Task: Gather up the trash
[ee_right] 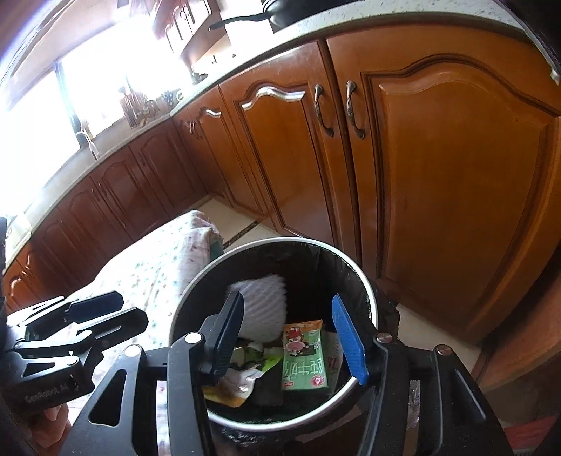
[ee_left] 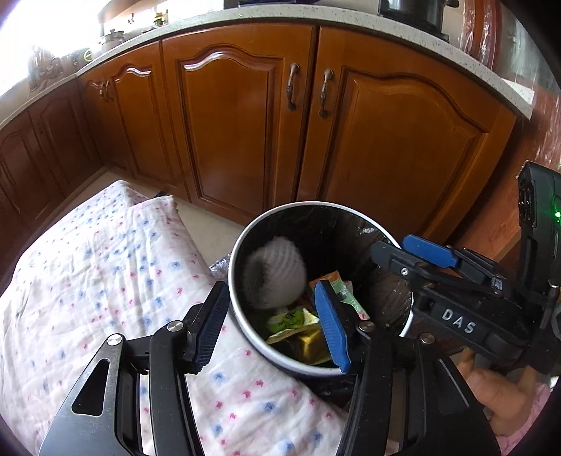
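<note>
A round trash bin (ee_left: 234,291) (ee_right: 364,280) with a white rim and a black liner stands on the floor by the cabinets. A white ribbed foam piece (ee_left: 277,272) (ee_right: 264,308), blurred, is inside the bin above the trash. Under it lie a green carton (ee_right: 304,357) (ee_left: 345,287) and yellow-green wrappers (ee_left: 298,326) (ee_right: 242,379). My right gripper (ee_right: 292,336) (ee_left: 392,259) is open and empty over the bin's mouth. My left gripper (ee_left: 271,315) (ee_right: 105,308) is open and empty, straddling the bin's left rim.
A table with a white cloth with pink and blue dots (ee_left: 105,280) (ee_right: 157,273) lies left of the bin. Wooden cabinet doors (ee_left: 385,147) (ee_right: 455,175) stand close behind it under a speckled counter (ee_left: 245,17). A strip of pale floor (ee_right: 434,329) shows at the right.
</note>
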`<state>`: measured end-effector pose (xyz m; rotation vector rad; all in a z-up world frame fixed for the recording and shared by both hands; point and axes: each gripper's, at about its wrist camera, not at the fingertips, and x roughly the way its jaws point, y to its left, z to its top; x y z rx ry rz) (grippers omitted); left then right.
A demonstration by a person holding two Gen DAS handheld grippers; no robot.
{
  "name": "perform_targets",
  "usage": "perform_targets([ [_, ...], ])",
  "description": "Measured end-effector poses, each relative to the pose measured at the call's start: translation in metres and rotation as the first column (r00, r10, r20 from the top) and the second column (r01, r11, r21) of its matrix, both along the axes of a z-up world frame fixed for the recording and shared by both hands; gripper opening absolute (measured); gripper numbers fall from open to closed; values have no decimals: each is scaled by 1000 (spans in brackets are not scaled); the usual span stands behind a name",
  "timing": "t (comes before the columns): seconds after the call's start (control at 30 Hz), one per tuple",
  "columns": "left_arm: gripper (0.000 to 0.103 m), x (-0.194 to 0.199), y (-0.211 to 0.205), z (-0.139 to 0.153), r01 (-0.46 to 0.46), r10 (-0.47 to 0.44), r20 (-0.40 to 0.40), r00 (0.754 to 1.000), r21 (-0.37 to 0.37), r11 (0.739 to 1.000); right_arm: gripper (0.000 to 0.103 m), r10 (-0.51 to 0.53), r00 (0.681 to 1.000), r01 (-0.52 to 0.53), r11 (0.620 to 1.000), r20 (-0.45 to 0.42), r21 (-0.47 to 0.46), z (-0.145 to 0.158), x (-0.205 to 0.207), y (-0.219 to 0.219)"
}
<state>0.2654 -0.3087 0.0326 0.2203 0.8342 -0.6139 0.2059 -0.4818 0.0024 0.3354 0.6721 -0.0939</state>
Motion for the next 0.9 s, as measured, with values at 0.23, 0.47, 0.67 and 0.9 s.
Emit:
perform_targets([
  [0.23,55,-16,39,8,-55,55,10,998,-48,997,61,-15,998,14,1000,53,23,11,-32,14],
  [0.47,64,-42,90,8,-161,161,-7,987,-142,977,79,-23,994,17,999,106,52,7,-69,41],
  [0.67,71,-72,133,2,-238,243,1,970,-184,954,87,-19,989,9,998,149,68,2,-98,69],
  [0.9,74,-101,171,-1,-293,306,27,952,-211,932,92,22,978,-29,999,206,32,14,-121,98],
])
